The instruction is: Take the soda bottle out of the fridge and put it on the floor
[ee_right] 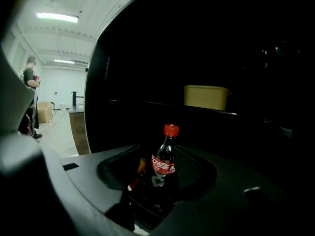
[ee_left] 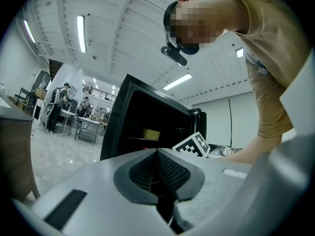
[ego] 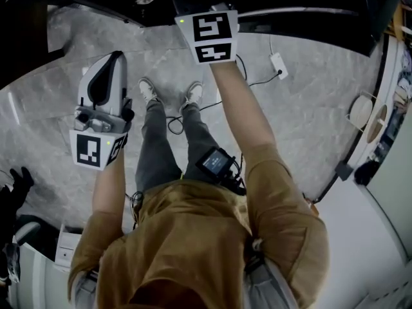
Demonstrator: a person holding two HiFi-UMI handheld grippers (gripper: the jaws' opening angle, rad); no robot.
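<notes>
A soda bottle with a red cap, a red label and dark liquid stands upright inside the dark black fridge. My right gripper reaches into the fridge with its jaws apart on either side of the bottle's lower half, and the pads do not press on it. In the head view only its marker cube shows at the fridge's edge. My left gripper is held outside, to the left of the fridge, with its jaws together and nothing between them. From above, this left gripper hangs over the floor.
A yellow box sits on a fridge shelf above and behind the bottle. The grey marbled floor carries a white adapter with a cable near the person's shoes. A wooden cabinet stands left of the fridge. People stand far off.
</notes>
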